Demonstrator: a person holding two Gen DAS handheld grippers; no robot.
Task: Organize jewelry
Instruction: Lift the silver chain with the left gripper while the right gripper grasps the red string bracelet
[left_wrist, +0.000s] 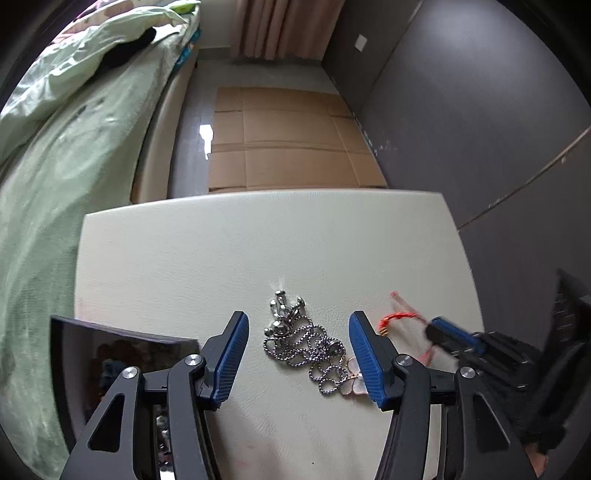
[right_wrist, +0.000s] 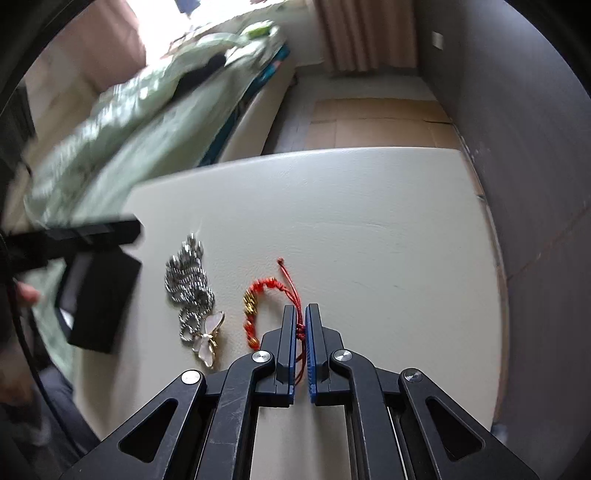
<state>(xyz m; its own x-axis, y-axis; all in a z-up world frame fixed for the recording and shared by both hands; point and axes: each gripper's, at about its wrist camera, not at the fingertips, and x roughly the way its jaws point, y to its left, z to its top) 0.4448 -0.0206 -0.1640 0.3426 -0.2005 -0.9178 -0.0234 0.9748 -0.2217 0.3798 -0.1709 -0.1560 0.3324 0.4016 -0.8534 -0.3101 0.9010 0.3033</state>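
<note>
- The red braided cord bracelet with gold beads (right_wrist: 258, 302) is lying on the cream leather-textured table (right_wrist: 369, 240), its thin cords pinched between the closed fingers of the right gripper (right_wrist: 301, 314).
- The left gripper (left_wrist: 297, 347) is held wide apart, empty, above the silver ball-chain necklace (left_wrist: 306, 343), which is heaped on the table with a pale butterfly pendant (right_wrist: 208, 338) beside it.
- A black open jewelry box (left_wrist: 110, 354) is seen at the table's left edge; its contents cannot be made out.
- The task is judged barely begun: all visible jewelry is on the table and none is seen stored.
</note>
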